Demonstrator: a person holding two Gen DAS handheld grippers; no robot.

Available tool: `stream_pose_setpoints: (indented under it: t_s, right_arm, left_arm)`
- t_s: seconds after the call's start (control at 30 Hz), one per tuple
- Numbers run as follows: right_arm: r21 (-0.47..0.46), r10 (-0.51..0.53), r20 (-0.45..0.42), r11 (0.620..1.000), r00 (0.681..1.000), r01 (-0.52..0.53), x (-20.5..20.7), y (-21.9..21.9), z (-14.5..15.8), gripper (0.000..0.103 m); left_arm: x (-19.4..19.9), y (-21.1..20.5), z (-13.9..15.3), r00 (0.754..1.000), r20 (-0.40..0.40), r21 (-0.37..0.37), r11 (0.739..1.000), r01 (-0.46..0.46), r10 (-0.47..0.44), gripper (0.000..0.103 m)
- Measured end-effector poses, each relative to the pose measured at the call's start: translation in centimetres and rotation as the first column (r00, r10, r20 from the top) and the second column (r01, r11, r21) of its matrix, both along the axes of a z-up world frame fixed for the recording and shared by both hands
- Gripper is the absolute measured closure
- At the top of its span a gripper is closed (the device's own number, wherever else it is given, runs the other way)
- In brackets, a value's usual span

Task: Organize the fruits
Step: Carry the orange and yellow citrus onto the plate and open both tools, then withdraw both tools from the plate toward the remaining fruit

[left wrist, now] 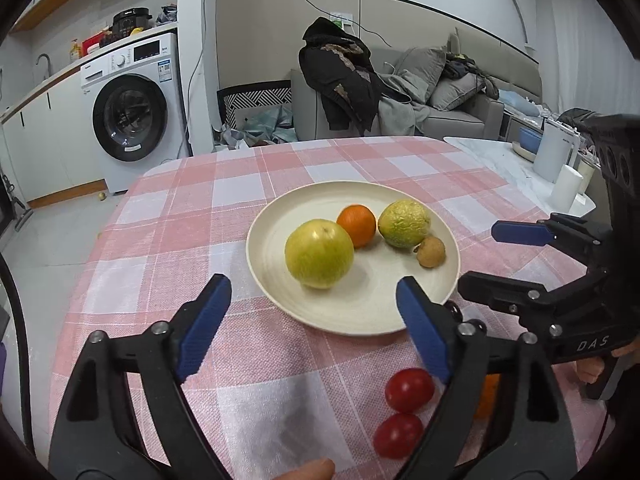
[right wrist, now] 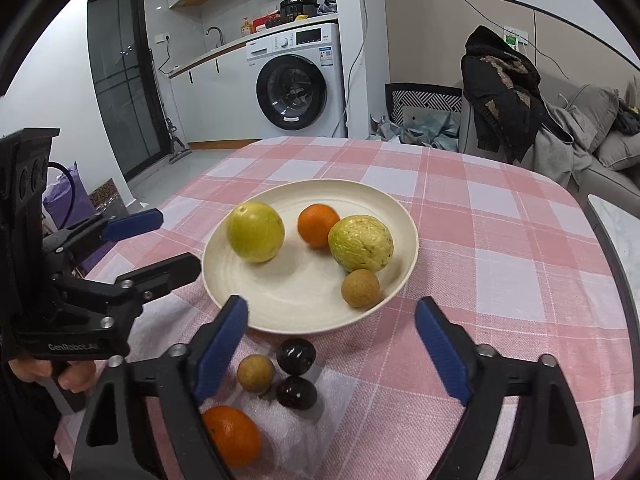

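1. Around the cream plate [left wrist: 416,316], the left wrist view showed four fruits gathered on it: a smooth yellow-green apple [left wrist: 319,253], a small orange [left wrist: 357,225], a rough-skinned green fruit [left wrist: 404,223] and a dull brown longan [left wrist: 431,252]. The left gripper [left wrist: 314,328] hovered at the plate's near rim, its blue-padded jaws spread wide and holding nothing. Two glossy cherry tomatoes [left wrist: 409,390] lay nearer than the plate on the pink checked cloth [left wrist: 160,240], likely awaiting collection.
2. Nearer than that same plate [right wrist: 240,300], the right wrist view showed a second longan [right wrist: 256,373], two dark round fruits [right wrist: 296,356] and another orange [right wrist: 232,436] loose on the cloth [right wrist: 500,240]. The right gripper [right wrist: 332,344] hung over them, also open and empty, probably lined up to pick one.
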State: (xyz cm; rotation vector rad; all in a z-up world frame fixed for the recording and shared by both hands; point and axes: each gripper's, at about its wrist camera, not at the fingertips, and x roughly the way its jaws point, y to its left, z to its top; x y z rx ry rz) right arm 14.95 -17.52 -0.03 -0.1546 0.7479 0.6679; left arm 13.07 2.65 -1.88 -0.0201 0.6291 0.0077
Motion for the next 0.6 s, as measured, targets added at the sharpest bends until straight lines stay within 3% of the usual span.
stream_pose_setpoints:
  t_s: [0.07,0.2,0.6]
  right_arm:
    - [0.002,-0.003,0.001,1.000,1.000,0.003,-0.2,-0.3,0.2,0.004]
    - [-0.012,0.009,0.010,1.000,1.000,-0.009,-0.7,-0.6,0.4,0.000]
    - [-0.051,0.024,0.007,0.998,1.000,-0.023,-3.2,-1.5,0.2,0.000]
  left_arm:
    - [-0.8,0.0,0.4,1.000,0.007,0.004,1.000,0.000,0.000,0.018]
    - [-2.6,-0.2,1.0,1.000,0.022,0.016,1.000,0.002,-0.002,0.001]
    - [-7.0,-1.9,2.1,0.999,0.029,0.021,0.999,0.028,-0.028,0.001]
